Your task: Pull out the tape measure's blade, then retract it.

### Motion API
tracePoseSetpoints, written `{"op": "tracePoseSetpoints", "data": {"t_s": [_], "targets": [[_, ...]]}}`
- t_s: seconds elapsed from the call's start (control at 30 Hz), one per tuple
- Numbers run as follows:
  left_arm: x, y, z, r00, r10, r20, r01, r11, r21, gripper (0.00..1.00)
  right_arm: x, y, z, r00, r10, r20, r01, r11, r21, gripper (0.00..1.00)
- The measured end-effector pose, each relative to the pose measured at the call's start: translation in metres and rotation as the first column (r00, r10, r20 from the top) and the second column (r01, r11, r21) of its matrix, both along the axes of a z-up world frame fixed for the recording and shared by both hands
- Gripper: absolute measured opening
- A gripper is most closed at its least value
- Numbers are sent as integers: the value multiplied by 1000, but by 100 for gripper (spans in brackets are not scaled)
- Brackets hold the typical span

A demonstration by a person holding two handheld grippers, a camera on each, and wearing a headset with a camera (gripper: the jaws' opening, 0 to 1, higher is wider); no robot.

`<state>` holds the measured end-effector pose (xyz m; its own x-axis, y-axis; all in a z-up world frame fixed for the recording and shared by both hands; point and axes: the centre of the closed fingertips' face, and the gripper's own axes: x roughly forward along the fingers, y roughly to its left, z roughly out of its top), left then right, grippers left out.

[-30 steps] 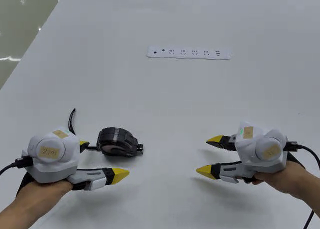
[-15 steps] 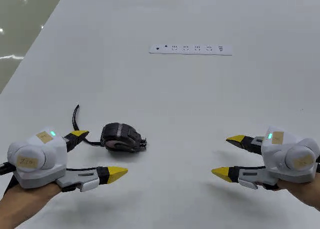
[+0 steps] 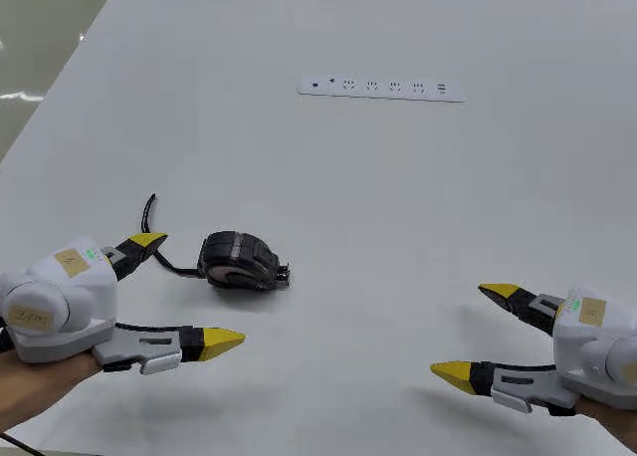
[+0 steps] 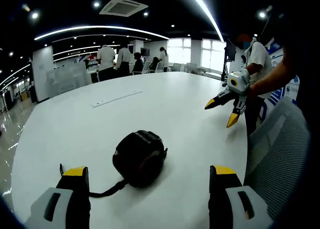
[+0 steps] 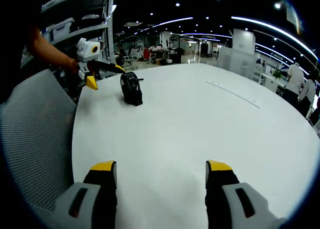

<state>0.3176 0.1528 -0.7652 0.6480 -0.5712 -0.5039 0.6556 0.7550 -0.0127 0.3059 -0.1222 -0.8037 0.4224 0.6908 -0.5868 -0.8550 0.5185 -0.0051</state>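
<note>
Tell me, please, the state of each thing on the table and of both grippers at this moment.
tape measure: lies on the white table, blade fully inside the case, not held
left gripper: open, empty, close to the tape measure but apart from it
right gripper: open, empty, far from the tape measure
power strip: lies flat at the far side, no plug in its sockets

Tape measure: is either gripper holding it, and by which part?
Nothing is held. The tape measure lies on the table; left gripper and right gripper are both open.
</note>
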Motion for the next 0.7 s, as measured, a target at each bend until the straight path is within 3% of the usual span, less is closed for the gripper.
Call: {"op": "tracePoseSetpoints", "data": {"t_s": [0.37, 0.47, 0.7], "targets": [[-7, -2, -3, 1000, -28, 1, 28, 999, 25, 98, -10, -8, 2, 1000, -6, 14, 6, 1000, 14, 79], [-7, -2, -3, 1000, -22, 0, 22, 1000, 15, 99, -11, -12, 2, 1000, -13, 16, 12, 1000, 21, 80], [-11, -1, -4, 999, -39, 5, 39, 999, 24, 100, -10, -16, 5, 999, -25, 40, 23, 999, 43, 89]]}}
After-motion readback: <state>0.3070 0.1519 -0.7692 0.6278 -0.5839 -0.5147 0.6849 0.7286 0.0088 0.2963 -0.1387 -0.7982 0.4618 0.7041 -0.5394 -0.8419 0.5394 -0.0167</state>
